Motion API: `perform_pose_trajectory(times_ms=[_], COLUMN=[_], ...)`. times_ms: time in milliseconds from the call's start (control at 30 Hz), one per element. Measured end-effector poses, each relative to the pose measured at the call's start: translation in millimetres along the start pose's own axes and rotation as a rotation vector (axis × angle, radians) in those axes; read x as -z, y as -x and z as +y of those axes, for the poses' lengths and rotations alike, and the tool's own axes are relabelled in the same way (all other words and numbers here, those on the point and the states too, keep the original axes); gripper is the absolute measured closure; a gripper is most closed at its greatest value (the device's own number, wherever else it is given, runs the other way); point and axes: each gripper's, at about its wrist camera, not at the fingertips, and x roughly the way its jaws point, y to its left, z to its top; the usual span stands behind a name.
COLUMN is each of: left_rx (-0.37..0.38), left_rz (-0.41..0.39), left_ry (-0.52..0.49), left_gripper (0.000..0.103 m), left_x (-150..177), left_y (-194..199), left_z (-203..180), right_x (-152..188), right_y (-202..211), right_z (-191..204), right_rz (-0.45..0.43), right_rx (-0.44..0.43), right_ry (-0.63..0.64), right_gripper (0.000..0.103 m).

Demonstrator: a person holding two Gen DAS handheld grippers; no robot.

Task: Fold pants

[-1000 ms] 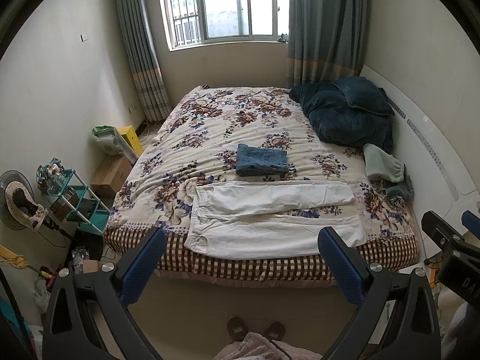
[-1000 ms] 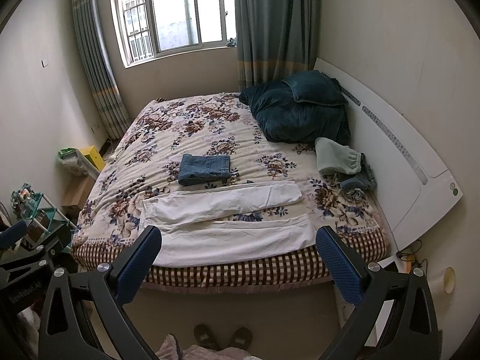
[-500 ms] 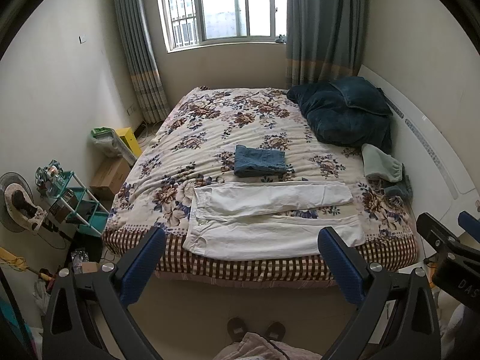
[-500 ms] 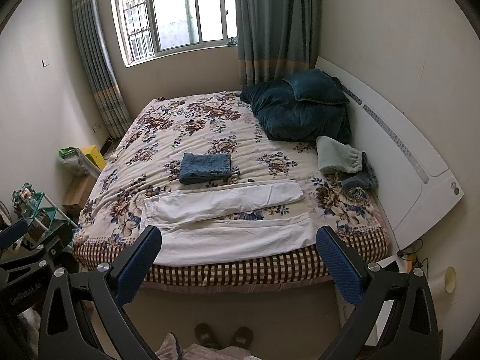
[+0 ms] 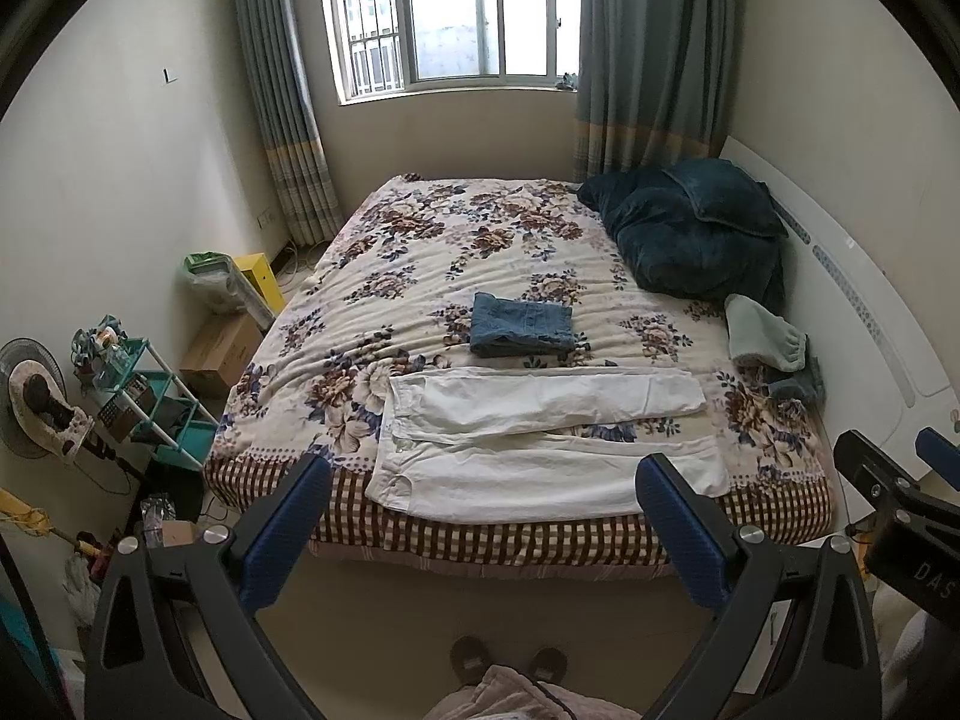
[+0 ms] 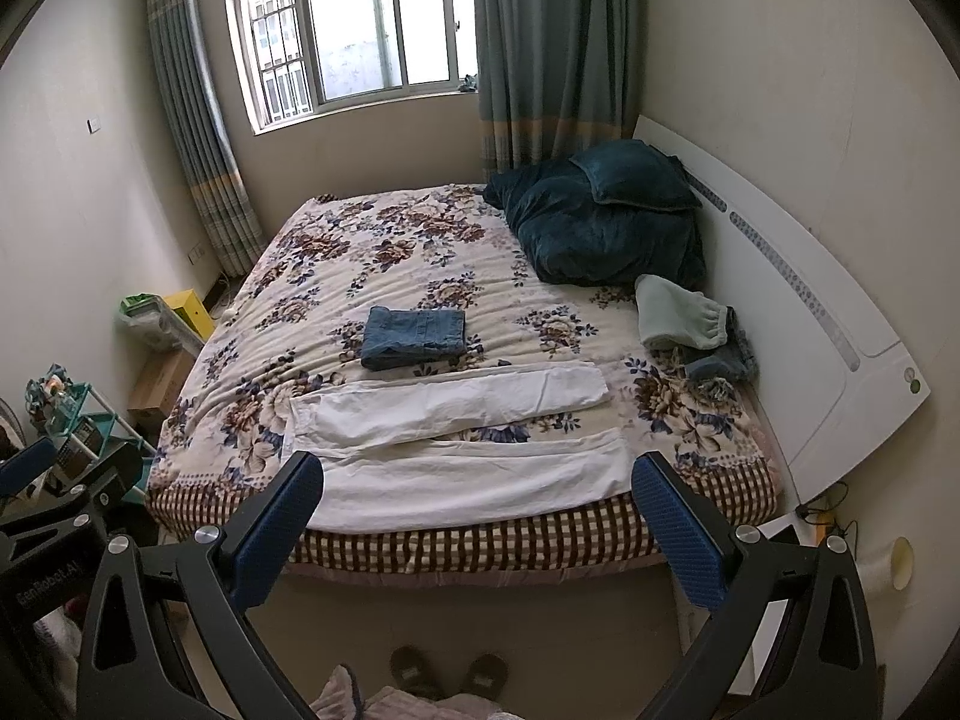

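Well apart from both, beyond the wide-open, empty left claw [image 5: 483, 483] and the equally spread, empty right claw [image 6: 477, 480], the white pants [image 5: 540, 438] lie flat along the bed's [image 5: 420, 252] near edge; legs unfolded, slightly parted.

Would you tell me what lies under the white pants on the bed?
The white pants lie spread on the floral quilt, near edge over its checked border. The quilt beneath them is hidden.

The left tongs [image 5: 483, 480] cover the near edge of the pants [image 5: 540, 474]; the right tongs [image 6: 477, 480] are cut off by the bottom edge; the slippers [image 6: 447, 669] are half hidden by clothing; items on the shelf [image 5: 150, 402] are too small to tell.
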Motion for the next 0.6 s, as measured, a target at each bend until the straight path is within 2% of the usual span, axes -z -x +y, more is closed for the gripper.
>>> perform_pose_trajectory(times_ms=[600], left_rx=[-0.004], left_rz=[-0.004], left_ry=[0.003], left_gripper=[0.0], left_x=[-1.4], left_y=[-1.7], left_z=[2.0], right_x=[-5.2], right_y=[-4.7], right_z=[-2.6], right_rz=[-0.004], right_rx=[-0.004], right_ry=[0.0], right_gripper=[0.0])
